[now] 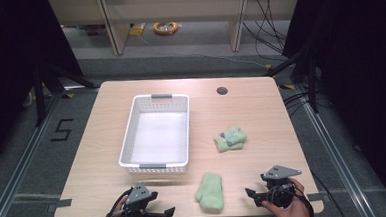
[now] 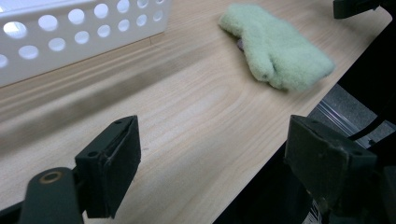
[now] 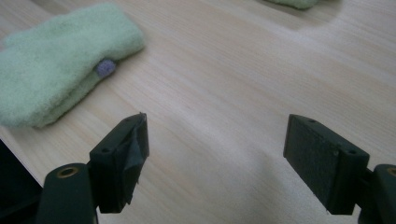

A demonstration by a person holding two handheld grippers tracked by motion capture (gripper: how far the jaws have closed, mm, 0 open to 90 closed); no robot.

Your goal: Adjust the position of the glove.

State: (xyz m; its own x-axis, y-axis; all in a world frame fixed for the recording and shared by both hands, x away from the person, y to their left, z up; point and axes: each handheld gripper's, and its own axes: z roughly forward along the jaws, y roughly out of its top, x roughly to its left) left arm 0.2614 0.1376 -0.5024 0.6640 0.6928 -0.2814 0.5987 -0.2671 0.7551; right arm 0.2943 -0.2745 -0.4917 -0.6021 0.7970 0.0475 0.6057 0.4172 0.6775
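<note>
Work is only beginning: the basket [image 1: 154,133] is sitting empty on the bench [image 1: 98,158], and both mittens are lying outside it. The near mitten [image 1: 210,191], pale green, fluffy and flat, is lying just right of the basket's front corner; the crumpled mitten [image 1: 230,138] is resting to the basket's right. Left tongs [image 1: 154,214] and right tongs [image 1: 255,194] are gaping wide, holding nothing.

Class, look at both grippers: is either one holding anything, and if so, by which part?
Nothing is held. The left gripper and right gripper both stand open over bare table, and the nearer mitten lies untouched between them.
</note>
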